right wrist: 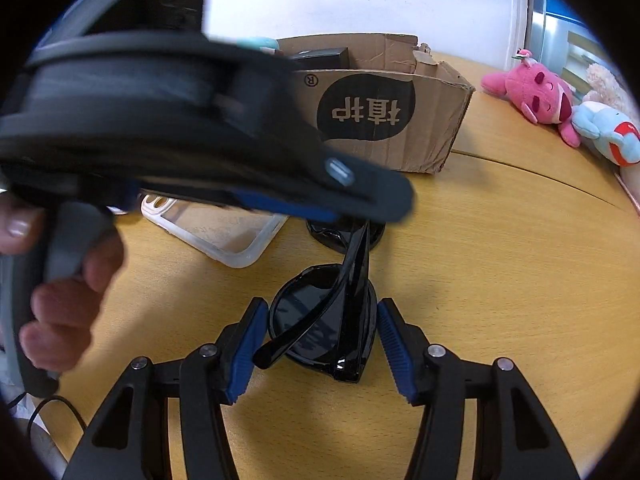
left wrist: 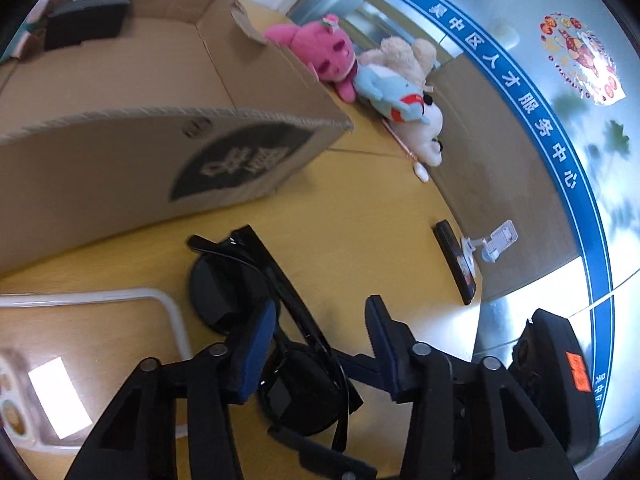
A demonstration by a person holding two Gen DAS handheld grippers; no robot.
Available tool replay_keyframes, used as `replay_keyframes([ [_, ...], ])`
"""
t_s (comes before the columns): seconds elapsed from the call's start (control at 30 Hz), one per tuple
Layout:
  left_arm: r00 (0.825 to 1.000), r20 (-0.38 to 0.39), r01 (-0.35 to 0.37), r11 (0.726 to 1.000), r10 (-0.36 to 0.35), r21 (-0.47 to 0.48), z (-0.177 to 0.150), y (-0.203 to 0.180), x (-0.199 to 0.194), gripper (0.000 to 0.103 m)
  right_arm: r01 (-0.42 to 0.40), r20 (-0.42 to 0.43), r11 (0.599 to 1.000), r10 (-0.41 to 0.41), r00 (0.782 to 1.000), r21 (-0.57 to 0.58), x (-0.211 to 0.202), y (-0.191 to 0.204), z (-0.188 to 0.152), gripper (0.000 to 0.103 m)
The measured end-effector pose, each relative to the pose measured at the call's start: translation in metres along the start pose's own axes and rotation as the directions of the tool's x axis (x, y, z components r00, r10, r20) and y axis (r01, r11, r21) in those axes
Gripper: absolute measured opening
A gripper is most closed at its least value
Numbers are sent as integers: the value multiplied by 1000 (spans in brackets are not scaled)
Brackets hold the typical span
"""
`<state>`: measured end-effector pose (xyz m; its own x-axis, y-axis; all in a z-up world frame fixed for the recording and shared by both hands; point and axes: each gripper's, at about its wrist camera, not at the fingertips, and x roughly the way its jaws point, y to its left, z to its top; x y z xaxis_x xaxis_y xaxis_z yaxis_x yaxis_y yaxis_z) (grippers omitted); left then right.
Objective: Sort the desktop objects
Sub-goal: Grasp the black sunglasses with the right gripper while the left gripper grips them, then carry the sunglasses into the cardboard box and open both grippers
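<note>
Both grippers spread wide, the left gripper [left wrist: 320,336] and right gripper [right wrist: 320,344] straddle folded sunglasses [right wrist: 324,320] lying before a cardboard box [right wrist: 400,112].

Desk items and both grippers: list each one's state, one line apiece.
Sunglasses: folded, lying on the desk between the right gripper's fingers.
Cardboard box: open on top, a black item inside.
Phone case: empty, flat on the desk.
Pink plush: lying on its side.
Left gripper: open, over the sunglasses.
Right gripper: open, straddling one lens.
</note>
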<state>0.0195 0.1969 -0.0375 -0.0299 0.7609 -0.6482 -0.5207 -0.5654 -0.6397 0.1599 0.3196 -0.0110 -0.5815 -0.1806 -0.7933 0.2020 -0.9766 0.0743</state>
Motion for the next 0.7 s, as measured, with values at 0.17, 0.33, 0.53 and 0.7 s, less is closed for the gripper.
replay_keyframes([
  [0.17, 998, -51, -35, 999, 34, -7, 1, -2, 20, 17, 3, 4, 1000, -3, 1000, -10, 0, 0, -1, 56],
  [0.33, 999, -18, -50, 998, 50, 25, 1, -14, 12, 15, 2, 19, 1000, -2, 1000, -11, -2, 1, 2, 56],
  [0.53, 993, 89, -86, 990, 76, 113, 18, -44, -31, 15, 23, 137, 999, -17, 990, -44, -34, 13, 24, 56],
  [0.7, 983, 172, -91, 978, 58, 190, 56, -68, -80, 11, 55, 265, 995, -31, 964, -83, -65, 24, 67, 56],
])
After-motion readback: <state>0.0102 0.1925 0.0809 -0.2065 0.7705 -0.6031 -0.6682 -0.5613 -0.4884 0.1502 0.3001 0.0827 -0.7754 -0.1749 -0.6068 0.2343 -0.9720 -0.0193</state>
